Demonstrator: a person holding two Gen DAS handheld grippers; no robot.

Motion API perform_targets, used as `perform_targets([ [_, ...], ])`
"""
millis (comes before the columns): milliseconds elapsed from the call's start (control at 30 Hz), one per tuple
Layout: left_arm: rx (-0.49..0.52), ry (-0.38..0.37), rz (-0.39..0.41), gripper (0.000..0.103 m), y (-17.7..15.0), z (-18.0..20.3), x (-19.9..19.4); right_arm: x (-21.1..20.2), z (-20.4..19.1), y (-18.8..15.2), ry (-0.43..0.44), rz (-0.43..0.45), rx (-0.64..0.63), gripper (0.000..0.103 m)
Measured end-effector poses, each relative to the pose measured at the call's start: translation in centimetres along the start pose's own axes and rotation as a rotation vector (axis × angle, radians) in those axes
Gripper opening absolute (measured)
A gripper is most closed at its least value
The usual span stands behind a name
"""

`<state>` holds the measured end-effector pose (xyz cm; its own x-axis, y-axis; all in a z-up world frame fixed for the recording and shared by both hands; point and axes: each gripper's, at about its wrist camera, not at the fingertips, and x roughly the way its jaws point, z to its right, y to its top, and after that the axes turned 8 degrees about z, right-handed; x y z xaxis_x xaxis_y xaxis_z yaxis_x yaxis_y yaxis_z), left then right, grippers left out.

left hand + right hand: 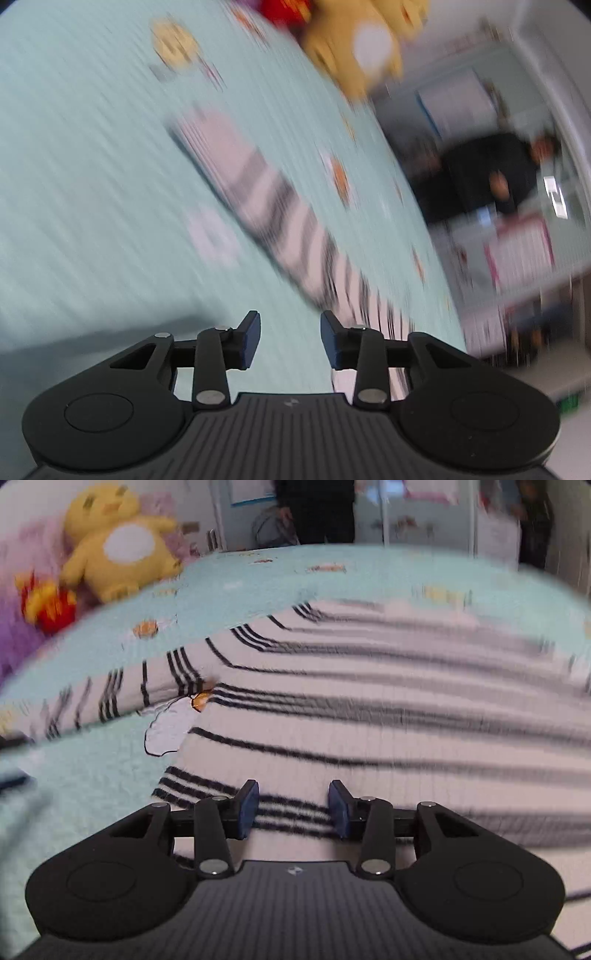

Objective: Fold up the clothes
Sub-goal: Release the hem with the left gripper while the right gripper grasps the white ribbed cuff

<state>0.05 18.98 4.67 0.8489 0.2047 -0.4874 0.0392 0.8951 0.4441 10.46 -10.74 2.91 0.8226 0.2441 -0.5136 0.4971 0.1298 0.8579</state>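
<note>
A: Where's the garment?

B: The pink knitted top with black stripes (pixel 369 709) lies flat mid-bed on the pale turquoise bedspread (pixel 92 775). Both my grippers, left gripper (pixel 290 341) and right gripper (pixel 293 808), have jaws apart, empty.

A: Advice?

B: I'd pinch the near hem evenly before folding.
</note>
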Motion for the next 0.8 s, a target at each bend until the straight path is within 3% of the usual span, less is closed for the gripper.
perform_targets([
  [67,-0.054,0.041,0.071,0.051,1.9,-1.3,-1.1,-0.4,-3.4,1.1,0.058,0.054,-0.117,0.043],
  [133,-0.112,0.069,0.111,0.053,3.3,-2.7,-1.8,-0.3,-7.1,2.3,0.132,0.094,-0.227,0.043],
  [267,-0.203,0.075,0.096,0.054,4.3,-4.6,-2.0,0.4,-13.8,4.0,0.220,0.180,-0.406,0.045],
  [333,-0.234,0.088,0.124,0.054,4.4,-5.1,-2.5,1.2,-16.0,4.5,0.252,0.189,-0.439,0.045],
  [500,-0.274,0.154,0.384,0.057,5.3,-6.0,-6.8,2.2,-21.3,4.7,0.369,0.216,-0.574,0.045],
  [567,-0.267,0.172,0.440,0.060,5.8,-6.2,-7.8,2.5,-23.8,4.1,0.411,0.235,-0.674,0.046],
  [800,-0.317,0.201,0.450,0.060,7.0,-7.7,-8.0,4.5,-31.1,1.5,0.493,0.250,-0.971,0.046],
])
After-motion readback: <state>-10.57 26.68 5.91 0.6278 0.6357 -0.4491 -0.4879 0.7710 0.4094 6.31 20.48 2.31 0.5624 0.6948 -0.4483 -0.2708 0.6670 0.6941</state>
